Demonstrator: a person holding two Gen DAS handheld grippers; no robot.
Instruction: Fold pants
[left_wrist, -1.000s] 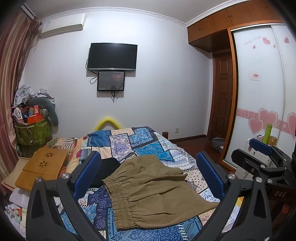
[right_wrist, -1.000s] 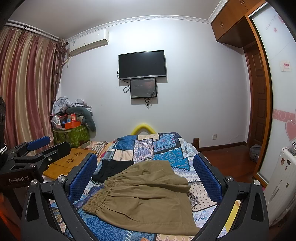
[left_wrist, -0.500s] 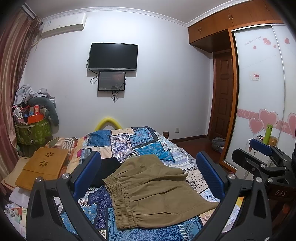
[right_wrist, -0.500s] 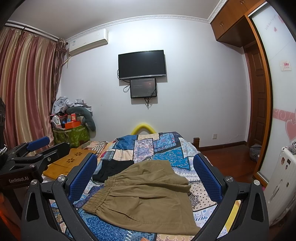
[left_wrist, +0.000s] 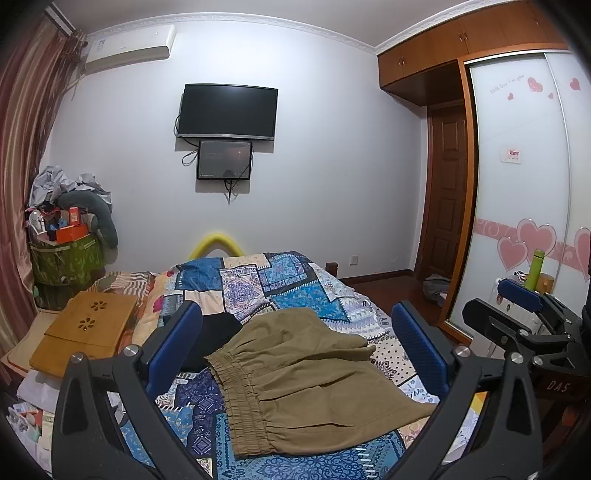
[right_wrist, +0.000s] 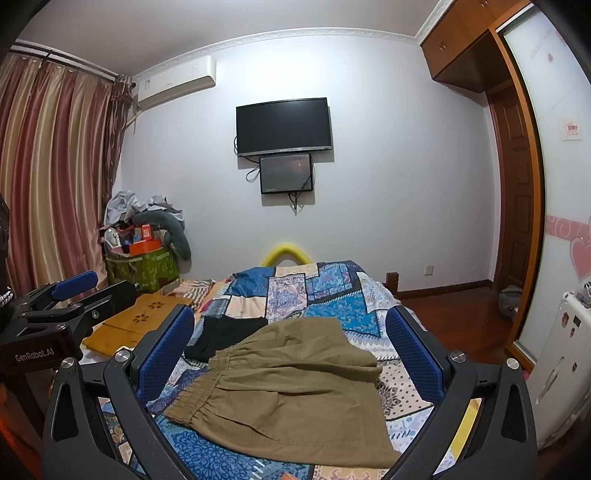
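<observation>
The khaki elastic-waist pants (left_wrist: 314, 380) lie spread on the blue patchwork-quilted bed (left_wrist: 295, 295), ahead of and below the left tool (left_wrist: 295, 350) and right tool (right_wrist: 291, 354), both wide open, empty, clear of the cloth.

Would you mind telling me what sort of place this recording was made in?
Most likely a home bedroom: a bed with a patchwork quilt, a wall-mounted television facing it, and a sliding-door wardrobe with heart decals.

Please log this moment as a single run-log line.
left gripper: open, empty | right gripper: open, empty | khaki pants: flat on quilt, untouched
</observation>
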